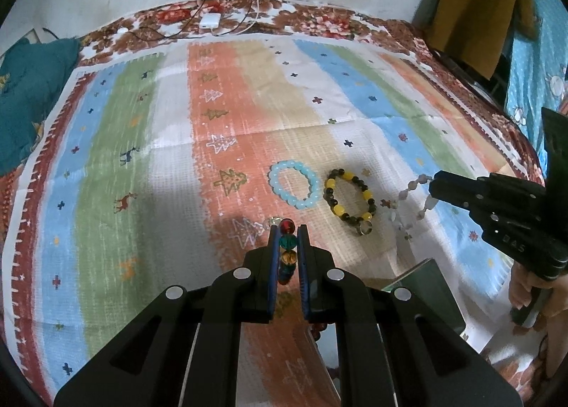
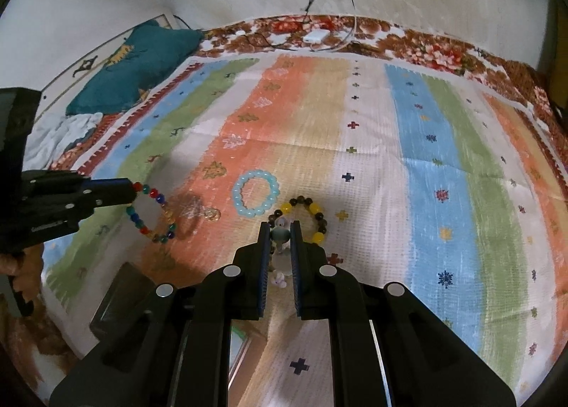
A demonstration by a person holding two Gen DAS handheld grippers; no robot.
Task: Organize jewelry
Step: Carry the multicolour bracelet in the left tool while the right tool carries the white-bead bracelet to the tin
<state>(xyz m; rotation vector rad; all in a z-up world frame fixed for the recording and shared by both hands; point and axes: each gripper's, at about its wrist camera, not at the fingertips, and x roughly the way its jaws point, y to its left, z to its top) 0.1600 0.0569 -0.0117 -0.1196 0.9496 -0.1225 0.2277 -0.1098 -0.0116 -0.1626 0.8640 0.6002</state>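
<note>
My left gripper (image 1: pixel 287 227) is shut on a multicoloured bead bracelet (image 1: pixel 287 249), which hangs as a loop above the cloth in the right wrist view (image 2: pixel 152 215). My right gripper (image 2: pixel 280 226) is shut on a pale clear-bead bracelet (image 2: pixel 280 234), which dangles from its tips in the left wrist view (image 1: pixel 413 194). A light blue bead bracelet (image 1: pixel 293 184) (image 2: pixel 255 193) and a yellow-and-black bead bracelet (image 1: pixel 349 199) (image 2: pixel 312 210) lie side by side on the striped cloth (image 1: pixel 248 115), just beyond both grippers.
A dark box (image 2: pixel 120 297) (image 1: pixel 429 286) sits at the near edge between the grippers. A white charger with cables (image 1: pixel 210 21) lies at the far edge. A teal pillow (image 2: pixel 135 66) is at the far left.
</note>
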